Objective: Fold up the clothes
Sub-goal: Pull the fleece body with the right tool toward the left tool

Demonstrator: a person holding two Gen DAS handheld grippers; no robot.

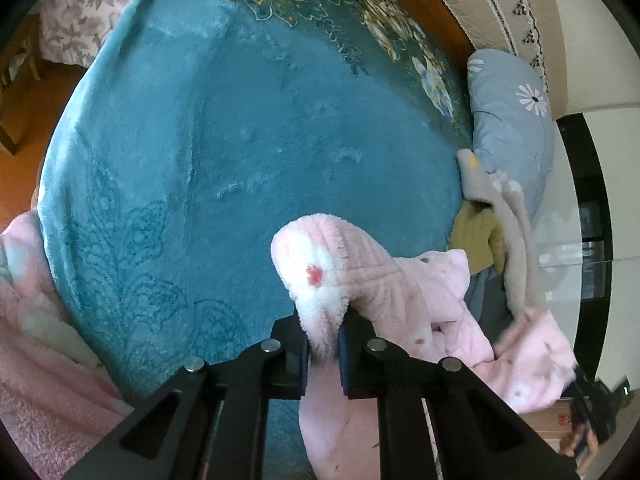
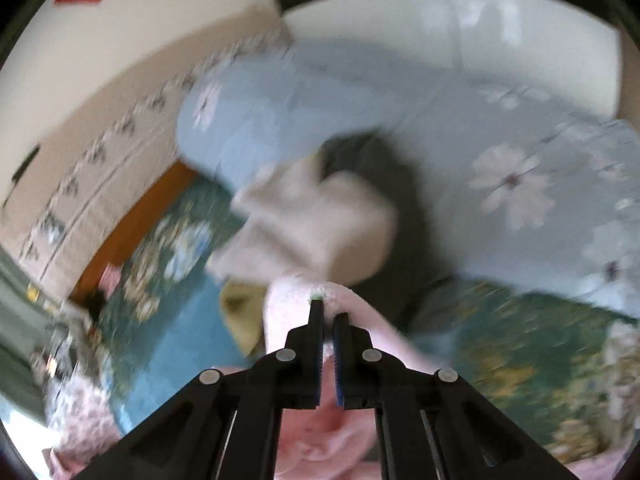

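Observation:
A pink fleece garment with white flowers point(image 1: 348, 264) hangs over the teal blanket point(image 1: 192, 128) on the bed. My left gripper point(image 1: 323, 330) is shut on a fold of the pink garment, which bulges up past the fingertips and trails down and to the right. In the blurred right wrist view, my right gripper point(image 2: 329, 316) is shut on another edge of the pink garment point(image 2: 288, 304), which drapes below the jaws. A grey-beige garment point(image 1: 516, 232) and an olive one point(image 1: 476, 240) lie to the right on the bed.
A pale blue flowered pillow point(image 1: 516, 108) lies at the bed's right side, also in the right wrist view point(image 2: 256, 128). A pink blanket point(image 1: 36, 340) sits at the left edge. A wooden headboard point(image 1: 416, 4) and white wall stand beyond.

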